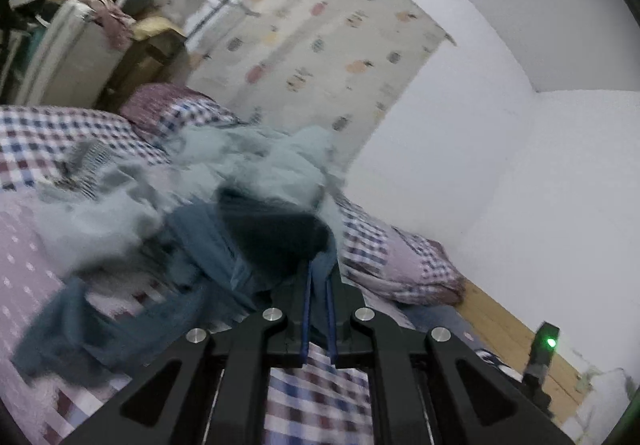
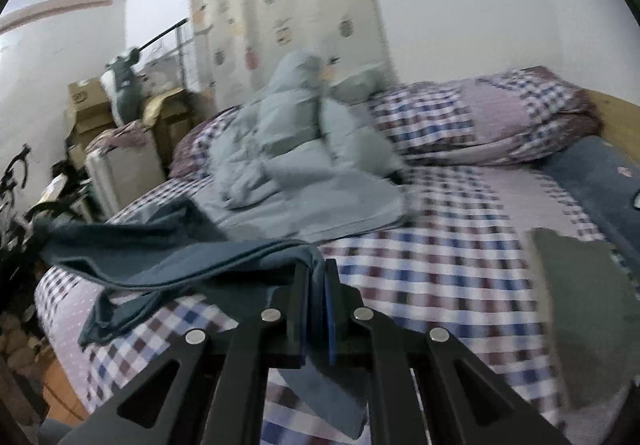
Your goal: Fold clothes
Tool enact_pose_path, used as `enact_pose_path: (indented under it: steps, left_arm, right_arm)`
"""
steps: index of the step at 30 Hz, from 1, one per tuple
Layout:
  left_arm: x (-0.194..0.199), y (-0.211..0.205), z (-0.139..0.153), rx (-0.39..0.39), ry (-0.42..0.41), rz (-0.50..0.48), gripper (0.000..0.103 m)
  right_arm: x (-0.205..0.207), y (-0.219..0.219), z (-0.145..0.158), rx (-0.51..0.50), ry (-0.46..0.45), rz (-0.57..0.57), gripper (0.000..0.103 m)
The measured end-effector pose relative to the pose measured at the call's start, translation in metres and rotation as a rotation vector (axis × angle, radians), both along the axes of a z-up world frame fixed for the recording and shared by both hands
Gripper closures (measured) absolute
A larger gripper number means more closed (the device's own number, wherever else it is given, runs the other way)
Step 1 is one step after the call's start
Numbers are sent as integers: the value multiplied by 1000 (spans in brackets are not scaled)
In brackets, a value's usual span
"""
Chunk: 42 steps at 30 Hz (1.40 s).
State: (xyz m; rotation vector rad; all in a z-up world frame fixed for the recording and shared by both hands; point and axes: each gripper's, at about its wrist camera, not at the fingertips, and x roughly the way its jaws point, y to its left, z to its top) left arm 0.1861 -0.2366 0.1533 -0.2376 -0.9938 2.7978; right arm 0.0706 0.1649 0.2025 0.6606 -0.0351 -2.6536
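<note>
Teal garment [image 2: 168, 257]: held up off the bed between both grippers – one edge runs taut from the right gripper toward the left, the rest sags in loose folds and a tail dangles near the bed's side.
Left gripper [image 1: 319, 285]: jaws clenched on a bunched part of the teal cloth (the picture is blurred, so which edge it has I cannot tell).
Right gripper [image 2: 318, 285]: jaws pinched tight on a hem or corner, a flap hanging below the fingers.
Progress: the garment is neither flat nor squared – no neat fold shows in it. A grey-green piece [image 2: 588, 325] lies flat at the right, possibly folded. A pale blue heap [image 2: 304, 173] sits rumpled mid-bed, so more folding looks left.
Edges: the bed's near-left side [image 2: 56, 285] drops to the floor just under the dangling tail; a wooden frame [image 1: 516, 337] bounds the far side.
Open room: a broad bare stretch of checked sheet [image 2: 440, 269] lies between heap and grey-green piece – enough, I judge, to spread the garment.
Clutter: boxes [image 2: 86, 101] stand past the bed, well apart from the cloth.
</note>
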Motion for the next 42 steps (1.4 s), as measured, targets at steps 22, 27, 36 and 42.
enact_pose_path:
  steps: [22, 27, 36, 42]
  left_arm:
    - [100, 199, -47, -125, -205, -451, 99]
    - [117, 204, -64, -152, -309, -421, 99]
    - [132, 182, -77, -154, -390, -308, 99]
    - [142, 163, -75, -152, -413, -232, 99]
  right_arm:
    - [100, 184, -3, 65, -108, -209, 98]
    - [115, 183, -23, 132, -194, -178, 97]
    - [153, 184, -42, 215, -307, -57, 95]
    - [183, 165, -53, 337, -392, 115, 91]
